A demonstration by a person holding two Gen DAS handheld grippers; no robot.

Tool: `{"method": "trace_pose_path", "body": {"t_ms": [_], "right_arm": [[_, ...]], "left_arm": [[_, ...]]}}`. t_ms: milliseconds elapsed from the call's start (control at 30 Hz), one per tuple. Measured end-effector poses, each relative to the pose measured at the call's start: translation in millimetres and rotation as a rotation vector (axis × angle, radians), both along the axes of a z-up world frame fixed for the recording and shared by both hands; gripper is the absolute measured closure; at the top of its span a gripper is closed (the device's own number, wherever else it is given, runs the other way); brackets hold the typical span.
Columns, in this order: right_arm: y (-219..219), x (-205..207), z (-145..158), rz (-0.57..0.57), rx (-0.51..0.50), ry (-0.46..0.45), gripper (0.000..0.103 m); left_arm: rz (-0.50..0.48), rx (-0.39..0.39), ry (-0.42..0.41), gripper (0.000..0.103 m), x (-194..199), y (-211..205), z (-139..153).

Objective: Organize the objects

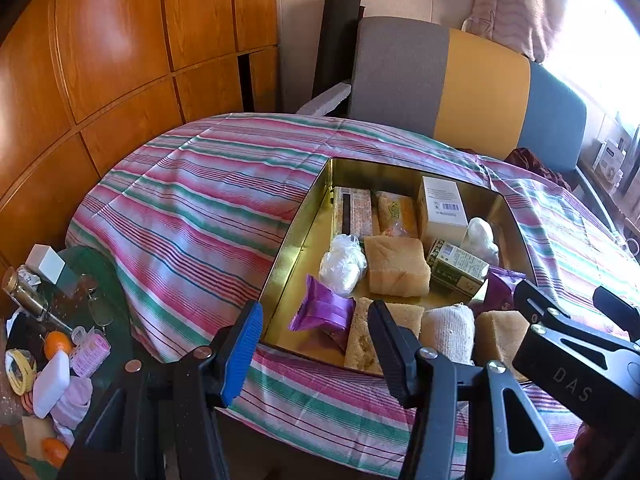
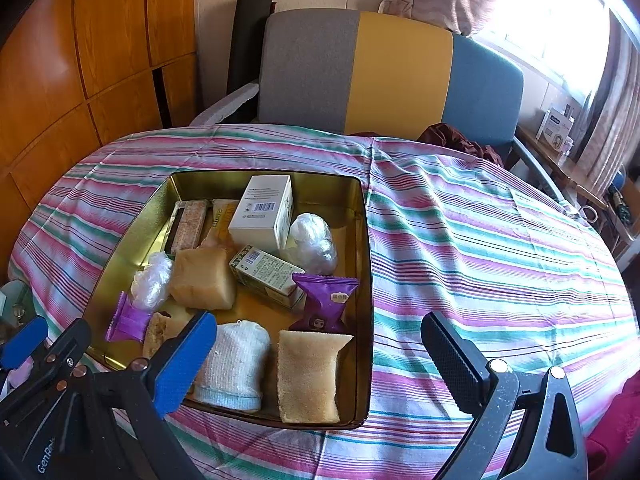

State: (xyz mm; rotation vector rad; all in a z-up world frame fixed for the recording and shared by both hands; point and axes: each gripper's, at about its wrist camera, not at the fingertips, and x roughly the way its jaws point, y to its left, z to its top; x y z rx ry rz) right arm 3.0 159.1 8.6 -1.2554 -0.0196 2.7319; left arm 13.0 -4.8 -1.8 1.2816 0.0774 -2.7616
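Gold tin (image 2: 362,240) lies flat, long axis running away from the cameras. Left gripper (image 1: 316,344) and right gripper (image 2: 320,360) gape empty above its near edge.

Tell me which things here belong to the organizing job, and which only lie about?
Job: gold tin, white box, sponges, purple snacks, sock.
Lying about: chair, oranges, bottle, striped cloth.
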Motion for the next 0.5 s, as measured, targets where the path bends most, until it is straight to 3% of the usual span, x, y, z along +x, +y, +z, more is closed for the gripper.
{"method": "trace_pose_path", "body": {"t_ms": [500], "right_arm": [[2.6,-1.1,-2.1,-0.006,-0.001,0.000,0.000]], "left_arm": [[0.000,0.002,0.004,0.049,0.0,0.1,-1.7]]}}
